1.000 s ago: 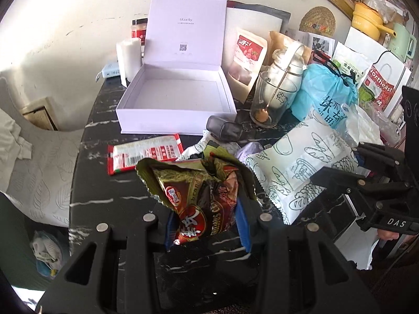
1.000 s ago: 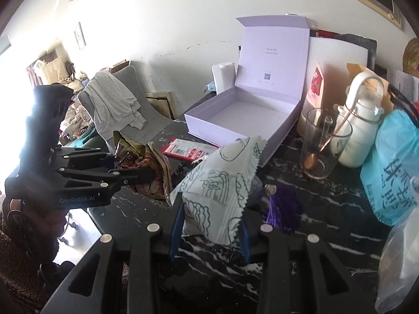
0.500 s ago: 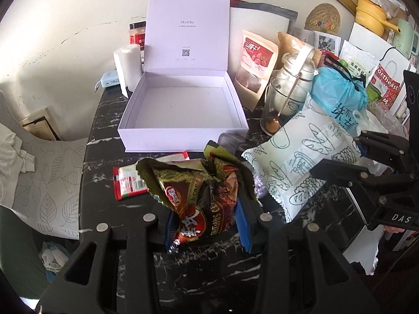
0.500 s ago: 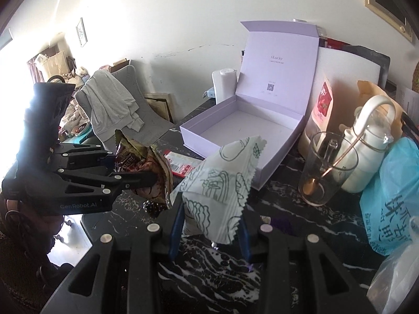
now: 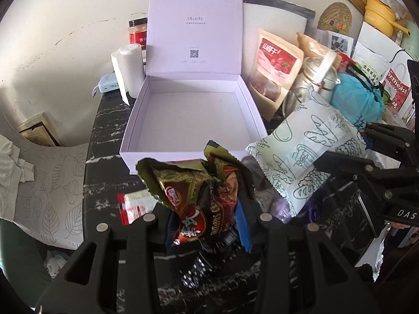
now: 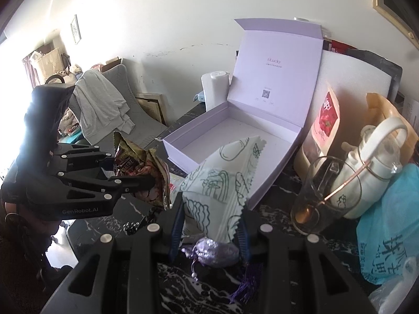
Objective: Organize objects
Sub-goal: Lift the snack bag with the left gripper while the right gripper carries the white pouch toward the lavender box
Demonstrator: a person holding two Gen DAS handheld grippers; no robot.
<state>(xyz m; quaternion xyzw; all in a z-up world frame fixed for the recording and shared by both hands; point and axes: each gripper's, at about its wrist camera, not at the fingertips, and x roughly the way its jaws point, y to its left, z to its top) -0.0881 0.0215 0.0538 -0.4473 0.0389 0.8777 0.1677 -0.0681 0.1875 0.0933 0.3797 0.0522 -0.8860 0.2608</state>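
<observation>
Hanging just short of the open lilac gift box's (image 5: 191, 154) near wall, the crinkly brown snack bag (image 5: 199, 191) in the left gripper (image 5: 207, 225) and the puffy bread-print packet (image 6: 222, 183) in the right gripper (image 6: 209, 225) are each clamped at the bottom edge, both probably light, soft and easily crushed.

Each wrist camera looks forward and steeply down along its own fingers, close above the black marble table (image 5: 104, 120) — both face the open lilac box (image 5: 192, 115) ahead (image 6: 235, 130), and each sees the other gripper beside it.
</observation>
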